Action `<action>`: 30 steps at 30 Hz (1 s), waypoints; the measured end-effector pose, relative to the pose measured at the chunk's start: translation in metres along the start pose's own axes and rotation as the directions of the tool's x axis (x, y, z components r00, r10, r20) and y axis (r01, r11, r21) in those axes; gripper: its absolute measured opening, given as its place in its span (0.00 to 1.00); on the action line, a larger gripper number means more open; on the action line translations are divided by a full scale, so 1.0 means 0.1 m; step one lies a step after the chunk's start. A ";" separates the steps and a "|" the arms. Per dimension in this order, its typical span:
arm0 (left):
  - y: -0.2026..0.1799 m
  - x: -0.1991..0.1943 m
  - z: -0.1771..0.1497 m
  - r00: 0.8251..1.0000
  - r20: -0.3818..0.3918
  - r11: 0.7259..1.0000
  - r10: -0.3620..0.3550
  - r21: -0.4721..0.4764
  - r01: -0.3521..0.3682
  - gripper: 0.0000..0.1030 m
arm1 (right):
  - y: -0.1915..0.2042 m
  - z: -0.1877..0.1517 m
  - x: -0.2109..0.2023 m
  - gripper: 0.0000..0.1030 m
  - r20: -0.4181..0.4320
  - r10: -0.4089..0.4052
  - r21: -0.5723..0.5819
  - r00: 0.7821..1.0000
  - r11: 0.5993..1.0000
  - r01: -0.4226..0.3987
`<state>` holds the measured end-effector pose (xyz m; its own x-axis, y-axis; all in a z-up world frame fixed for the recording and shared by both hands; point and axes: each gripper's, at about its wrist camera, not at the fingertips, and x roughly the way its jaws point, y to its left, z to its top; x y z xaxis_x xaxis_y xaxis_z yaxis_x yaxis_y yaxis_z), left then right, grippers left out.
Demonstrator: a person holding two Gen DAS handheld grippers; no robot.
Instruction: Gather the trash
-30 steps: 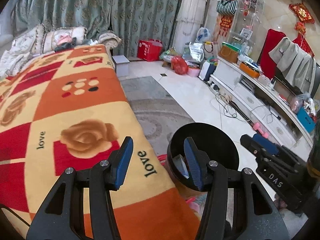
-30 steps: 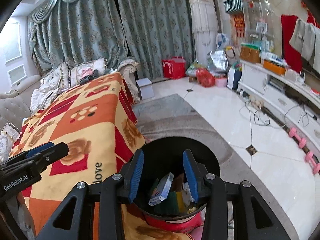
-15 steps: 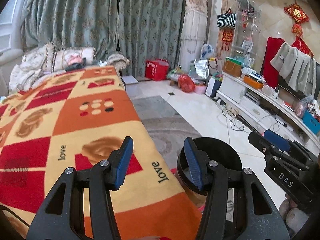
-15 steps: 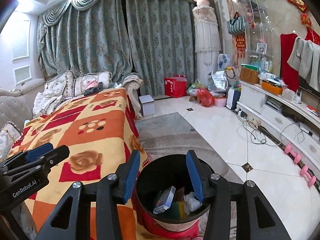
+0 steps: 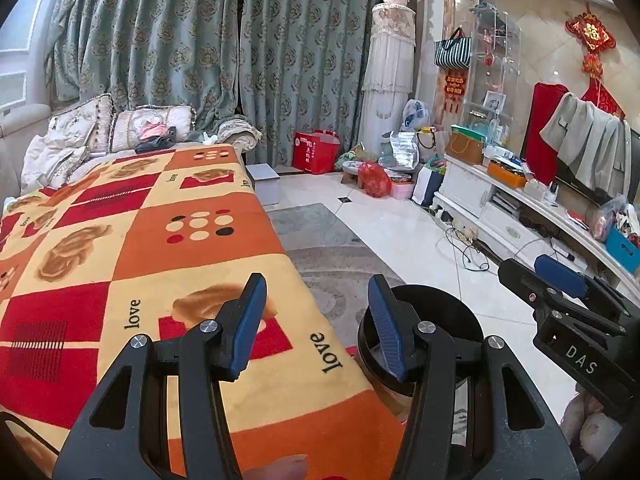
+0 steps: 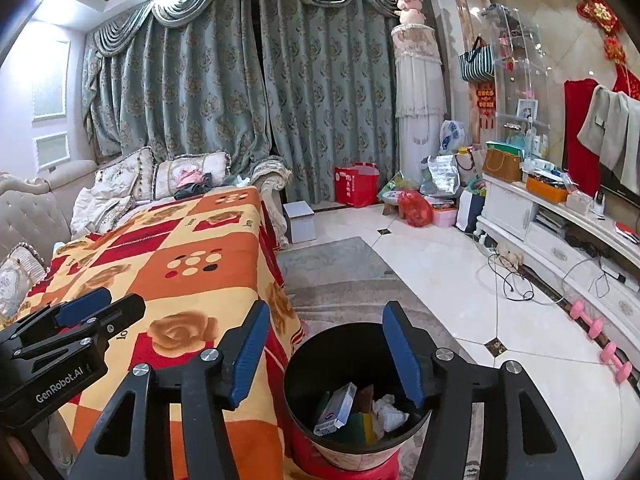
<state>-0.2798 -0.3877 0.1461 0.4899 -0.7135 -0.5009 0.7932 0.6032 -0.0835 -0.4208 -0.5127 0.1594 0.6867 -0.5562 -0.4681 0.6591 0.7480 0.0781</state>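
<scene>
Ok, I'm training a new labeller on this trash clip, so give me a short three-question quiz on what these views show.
1. True or false: the right gripper holds a piece of trash.
2. Where does the black bin stand? A) on the blanket B) on the floor beside the blanket-covered table C) on the white cabinet
3. Name one item visible inside the bin.

Key:
1. False; its jaws are open and empty, as are those of the left gripper.
2. B, beside the blanket.
3. The small box or the crumpled tissue.
</scene>
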 end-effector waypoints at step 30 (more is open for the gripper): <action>0.02 0.00 -0.03 1.000 -0.008 1.000 -0.012 -0.015 0.012 0.50 | 0.02 -0.03 0.01 0.63 -0.009 0.008 -0.006 1.000 1.000 -0.008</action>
<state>-0.2795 -0.3853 0.1436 0.4774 -0.7179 -0.5066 0.7933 0.6001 -0.1027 -0.4194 -0.5105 0.1569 0.6892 -0.5469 -0.4753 0.6516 0.7547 0.0765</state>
